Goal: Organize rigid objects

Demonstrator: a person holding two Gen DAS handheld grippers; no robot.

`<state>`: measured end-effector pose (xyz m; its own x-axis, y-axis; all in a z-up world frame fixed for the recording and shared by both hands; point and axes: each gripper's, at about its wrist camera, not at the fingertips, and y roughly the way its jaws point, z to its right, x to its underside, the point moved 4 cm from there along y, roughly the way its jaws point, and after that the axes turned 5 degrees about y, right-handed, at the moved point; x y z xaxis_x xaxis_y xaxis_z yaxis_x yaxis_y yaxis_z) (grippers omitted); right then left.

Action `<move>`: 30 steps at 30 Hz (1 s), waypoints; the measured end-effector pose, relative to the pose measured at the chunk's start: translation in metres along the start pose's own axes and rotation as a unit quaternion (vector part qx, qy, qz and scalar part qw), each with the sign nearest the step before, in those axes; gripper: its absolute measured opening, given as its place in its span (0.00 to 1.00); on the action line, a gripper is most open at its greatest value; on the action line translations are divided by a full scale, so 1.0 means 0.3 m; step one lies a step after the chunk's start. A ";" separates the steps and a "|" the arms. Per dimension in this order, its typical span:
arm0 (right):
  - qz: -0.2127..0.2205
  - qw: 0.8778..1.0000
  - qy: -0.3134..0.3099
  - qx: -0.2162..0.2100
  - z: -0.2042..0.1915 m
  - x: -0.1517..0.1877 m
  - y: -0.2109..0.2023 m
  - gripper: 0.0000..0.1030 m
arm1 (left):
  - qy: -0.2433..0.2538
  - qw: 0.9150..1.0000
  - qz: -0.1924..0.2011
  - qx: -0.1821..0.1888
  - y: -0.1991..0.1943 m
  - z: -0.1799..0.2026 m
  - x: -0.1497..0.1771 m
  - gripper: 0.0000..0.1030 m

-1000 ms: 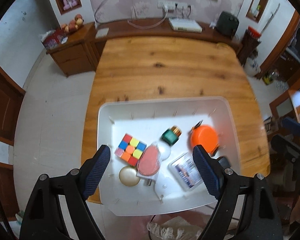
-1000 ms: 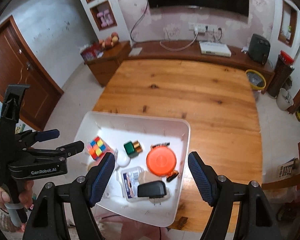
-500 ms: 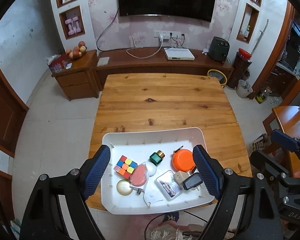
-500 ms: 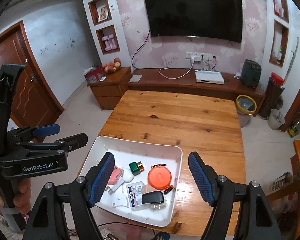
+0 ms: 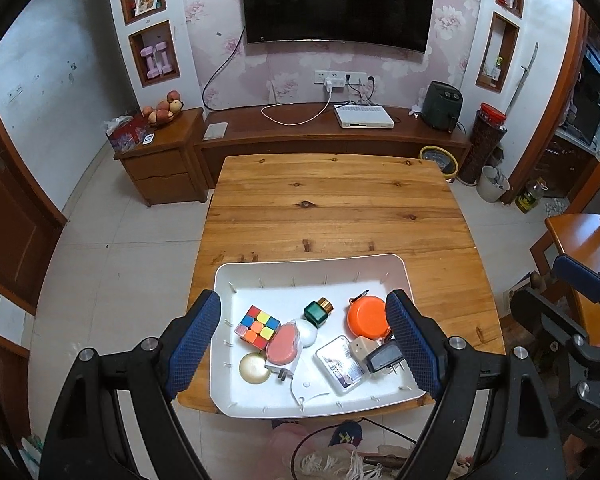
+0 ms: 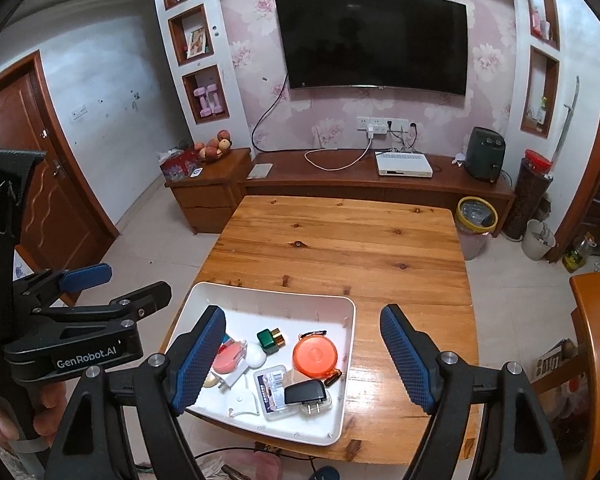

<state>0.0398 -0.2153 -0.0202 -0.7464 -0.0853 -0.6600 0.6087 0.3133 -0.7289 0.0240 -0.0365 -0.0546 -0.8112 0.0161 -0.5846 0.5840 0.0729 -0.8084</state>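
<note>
Left wrist view: left gripper and right gripper hover wide apart, empty, above the white tray; the right one's jaws have just been opening.

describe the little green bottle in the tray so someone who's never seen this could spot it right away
On the wooden table sits a white tray full of small items. Near the tray's middle, between the multicoloured puzzle cube and the round orange tape measure, is the small green bottle. It is the only dark green thing there, squarish, with a shiny gold cap.
</note>
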 end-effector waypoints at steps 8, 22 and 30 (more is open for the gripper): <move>0.000 1.000 0.012 0.019 0.021 0.003 -0.007 0.78 | -0.001 1.000 0.003 -0.005 -0.003 0.002 0.004 0.84; -0.001 1.000 0.012 0.019 0.025 0.005 -0.005 0.78 | 0.001 1.000 0.004 -0.002 -0.010 0.004 -0.006 0.84; -0.004 1.000 0.014 0.017 0.029 0.006 0.009 0.78 | 0.000 1.000 0.003 0.000 -0.010 0.004 -0.011 0.84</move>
<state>0.0423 -0.2228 -0.0249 -0.7584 -0.0606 -0.6489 0.6111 0.2798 -0.7404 0.0250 -0.0379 -0.0502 -0.8082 0.0170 -0.5887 0.5882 0.0733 -0.8054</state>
